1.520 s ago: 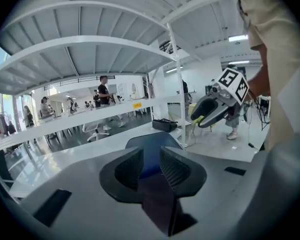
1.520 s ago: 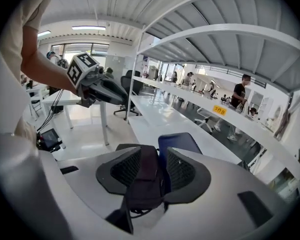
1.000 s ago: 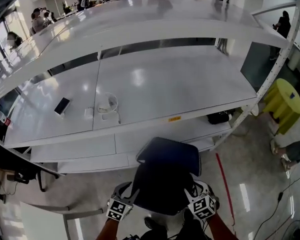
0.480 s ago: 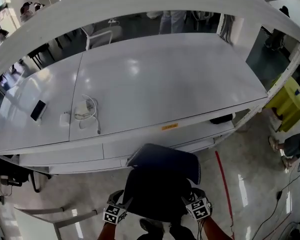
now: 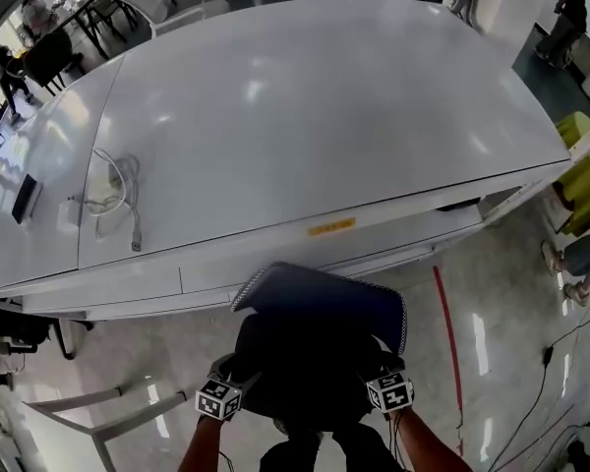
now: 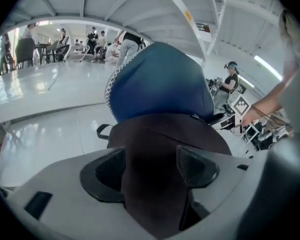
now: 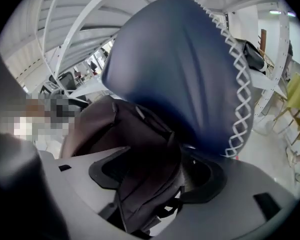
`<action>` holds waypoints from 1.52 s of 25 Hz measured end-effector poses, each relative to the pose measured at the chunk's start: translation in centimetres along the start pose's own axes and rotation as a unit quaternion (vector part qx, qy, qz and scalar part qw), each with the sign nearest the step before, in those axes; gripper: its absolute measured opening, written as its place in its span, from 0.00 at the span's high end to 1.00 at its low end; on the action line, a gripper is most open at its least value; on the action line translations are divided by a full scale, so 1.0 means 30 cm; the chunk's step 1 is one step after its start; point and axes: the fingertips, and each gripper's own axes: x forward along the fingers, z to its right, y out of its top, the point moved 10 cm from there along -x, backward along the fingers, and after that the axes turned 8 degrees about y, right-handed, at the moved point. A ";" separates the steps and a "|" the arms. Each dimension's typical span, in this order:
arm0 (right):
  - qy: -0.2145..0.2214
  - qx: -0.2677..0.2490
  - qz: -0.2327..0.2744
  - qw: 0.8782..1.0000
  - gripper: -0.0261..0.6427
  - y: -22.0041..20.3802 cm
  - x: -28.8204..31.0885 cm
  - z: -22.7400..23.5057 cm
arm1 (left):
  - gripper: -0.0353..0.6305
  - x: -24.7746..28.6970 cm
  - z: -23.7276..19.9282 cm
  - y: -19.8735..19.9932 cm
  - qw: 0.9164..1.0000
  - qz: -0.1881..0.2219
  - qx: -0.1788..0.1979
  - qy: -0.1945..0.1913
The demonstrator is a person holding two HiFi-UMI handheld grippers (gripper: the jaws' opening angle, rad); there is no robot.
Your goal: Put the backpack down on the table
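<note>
head view: the backpack hangs low in the bottom middle of the frame, over the floor and just short of the near edge of the counter. it is not on the counter yet. the left hand-held gripper and the right hand-held gripper flank its dark lower part, one to each side, which keeps the load level between the two hands. the blue panel points toward the counter edge. the counter's middle and right are bare and give the widest room. a coiled cable and a phone lie at the left, well apart from the bag. to land it, the bag likely has to rise over that front edge first.

left gripper view: the left hand-held gripper has its jaws wide apart, and they have just been opening. dark backpack fabric runs between them and fills the gap, so the bag seems to rest there more than to be pinched.

right gripper view: the right hand-held gripper is also spread wide, its jaws just opened. a dark strap is draped through the gap, with a light slit showing beside the right jaw. the blue panel with white lacing looms close above.
</note>
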 end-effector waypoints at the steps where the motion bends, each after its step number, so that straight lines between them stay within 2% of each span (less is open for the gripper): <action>1: 0.000 -0.002 0.000 1.000 0.57 -0.004 0.020 0.005 | 0.50 0.019 -0.004 -0.008 1.000 0.000 -0.013 -0.009; 6: -0.009 -0.009 0.014 1.000 0.57 -0.023 0.089 0.017 | 0.50 0.047 -0.023 -0.034 0.998 0.024 -0.055 -0.034; 9: -0.026 -0.010 -0.004 1.000 0.57 -0.024 0.120 0.030 | 0.50 0.058 -0.013 -0.035 0.997 0.034 -0.059 -0.018; 10: -0.032 -0.012 -0.016 0.999 0.59 -0.017 0.125 0.035 | 0.50 0.058 -0.007 -0.035 0.997 0.038 -0.060 -0.008; 11: -0.034 -0.018 -0.026 0.999 0.70 -0.009 0.125 0.039 | 0.50 0.056 -0.001 -0.037 0.997 0.042 -0.062 0.001; 12: -0.032 -0.027 -0.032 0.999 0.74 -0.001 0.119 0.039 | 0.52 0.051 0.006 -0.039 0.997 0.045 -0.064 0.010; 15: -0.019 -0.055 -0.019 0.998 0.79 0.015 0.070 0.018 | 0.64 0.023 0.039 -0.040 0.995 0.051 -0.070 0.051; 16: -0.016 -0.063 -0.009 0.998 0.80 0.023 0.046 0.005 | 0.82 0.014 0.052 -0.039 0.994 0.053 -0.071 0.070; 17: -0.013 -0.072 0.001 0.997 0.81 0.030 0.022 -0.010 | 0.93 0.009 0.064 -0.039 0.992 0.055 -0.076 0.084; 20: -0.005 -0.092 0.016 0.996 0.81 0.047 -0.033 -0.058 | 0.93 -0.011 0.073 -0.042 0.988 0.076 -0.095 0.092; 23: -0.002 -0.093 0.022 0.995 0.81 0.045 -0.033 -0.065 | 0.93 -0.032 0.018 -0.048 0.987 0.086 -0.081 0.112; 25: -0.013 -0.086 0.024 0.996 0.81 0.027 -0.015 -0.041 | 0.93 -0.017 -0.025 -0.060 0.989 0.081 -0.080 0.099; 26: -0.020 -0.085 0.024 0.996 0.80 0.011 -0.006 -0.026 | 0.90 -0.008 -0.039 -0.066 0.989 0.080 -0.081 0.089; 29: -0.040 -0.101 0.016 0.994 0.75 -0.039 0.000 -0.004 | 0.68 -0.009 -0.061 -0.082 0.989 0.084 -0.093 0.073; 31: -0.053 -0.089 0.025 0.994 0.66 -0.073 -0.008 0.003 | 0.56 -0.020 -0.058 -0.089 0.990 0.085 -0.088 0.064; 35: -0.055 -0.035 0.053 0.996 0.62 -0.103 -0.030 0.019 | 0.54 -0.034 0.003 -0.075 0.994 0.090 -0.043 0.050; 38: -0.063 -0.015 0.065 0.996 0.62 -0.128 -0.059 0.016 | 0.54 -0.023 0.047 -0.075 0.992 0.101 -0.046 0.054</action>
